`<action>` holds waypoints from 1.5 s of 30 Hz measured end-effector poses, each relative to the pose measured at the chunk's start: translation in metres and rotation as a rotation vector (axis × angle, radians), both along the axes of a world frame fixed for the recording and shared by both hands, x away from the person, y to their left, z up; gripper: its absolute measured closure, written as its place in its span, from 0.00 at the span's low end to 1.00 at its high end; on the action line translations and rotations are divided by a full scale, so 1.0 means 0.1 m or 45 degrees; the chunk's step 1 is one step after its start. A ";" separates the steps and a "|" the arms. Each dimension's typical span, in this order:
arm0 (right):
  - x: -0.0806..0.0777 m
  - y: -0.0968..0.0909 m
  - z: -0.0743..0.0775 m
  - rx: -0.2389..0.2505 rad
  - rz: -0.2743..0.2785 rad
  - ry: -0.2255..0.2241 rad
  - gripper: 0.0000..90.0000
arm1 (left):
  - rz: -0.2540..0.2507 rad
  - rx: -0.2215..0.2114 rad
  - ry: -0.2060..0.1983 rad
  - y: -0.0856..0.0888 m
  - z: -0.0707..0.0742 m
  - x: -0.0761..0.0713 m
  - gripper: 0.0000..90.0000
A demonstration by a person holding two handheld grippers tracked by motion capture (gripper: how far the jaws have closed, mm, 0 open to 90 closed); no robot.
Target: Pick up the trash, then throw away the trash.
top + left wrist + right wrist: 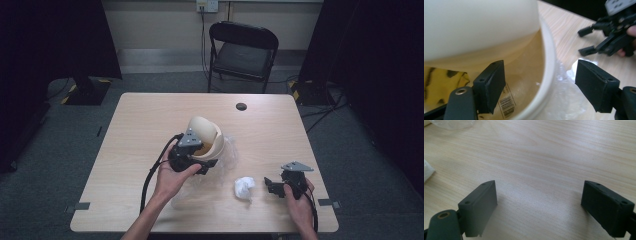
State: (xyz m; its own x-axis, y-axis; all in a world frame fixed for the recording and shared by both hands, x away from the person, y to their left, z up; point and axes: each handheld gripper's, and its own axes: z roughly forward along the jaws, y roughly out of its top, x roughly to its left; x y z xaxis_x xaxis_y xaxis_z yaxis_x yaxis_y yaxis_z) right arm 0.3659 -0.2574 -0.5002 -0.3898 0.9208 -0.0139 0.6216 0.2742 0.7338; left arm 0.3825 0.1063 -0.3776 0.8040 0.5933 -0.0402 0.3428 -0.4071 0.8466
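Note:
A cream bin with a rounded lid (205,134) leans tilted on a clear plastic bag (229,156) in the middle of the table. My left gripper (202,156) is at the bin's mouth. In the left gripper view the jaws of my left gripper (540,67) stand open astride the bin's rim (549,62), one jaw inside and one outside, neither pressing on it. Inside the bin lie a yellow wrapper (439,80) and a barcode label (506,105). Low over the bare wood at the front right, my right gripper (270,186) (540,185) is open and holds nothing.
A crumpled white paper ball (244,188) lies between the two grippers near the front edge. A cable hole (241,106) marks the table's far side, and a black folding chair (245,50) stands behind the table. The wooden table (140,120) has bare wood at the left.

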 end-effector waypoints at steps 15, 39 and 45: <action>0.00 0.00 0.00 0.000 -0.002 -0.001 0.14 | -0.206 -0.053 0.053 -0.45 -0.15 -0.44 0.28; 0.00 0.00 0.00 -0.001 0.000 0.000 0.14 | -0.233 0.132 0.189 -1.10 -0.88 -0.19 0.25; 0.00 0.00 0.00 0.000 0.000 0.000 0.14 | -0.235 0.163 0.188 -1.14 -0.94 -0.18 0.27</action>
